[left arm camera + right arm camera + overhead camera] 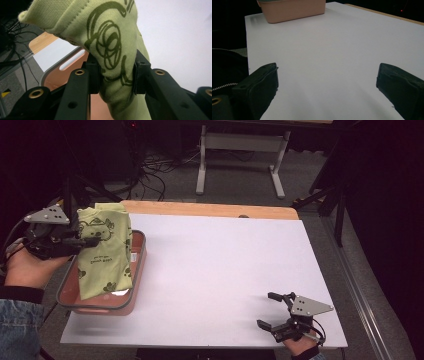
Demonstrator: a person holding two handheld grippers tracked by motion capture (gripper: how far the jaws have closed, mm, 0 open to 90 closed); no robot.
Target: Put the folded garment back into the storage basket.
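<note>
High view: left gripper (89, 241) at the table's left edge, jaws pinched on a pale green garment (104, 251) with dark green cartoon print. The cloth hangs from the grip over a salmon-pink plastic basket (139, 270) with a grey rim and rounded corners; its lower end reaches inside the basket. Right gripper (270, 310) rests near the right front of the white tabletop (215, 265), well apart from the work, jaws spread with nothing between them.

Left gripper view: the black pads (93, 75) press a bunched fold of garment (112, 45) from both sides. Soft knit, stitched hem visible at top, scribbled print. Basket wall (62, 75) below and behind.

Right gripper view: jaws stand wide over bare matte tabletop (324, 57); basket (292, 8) at the far end.

Judgement: the step looks like lifting the garment out of the basket, though lowering it in can't be ruled out. If lifting, next move calls for raising until the hem clears the rim, then carrying right onto open table, where the idle right gripper could take a second corner.
</note>
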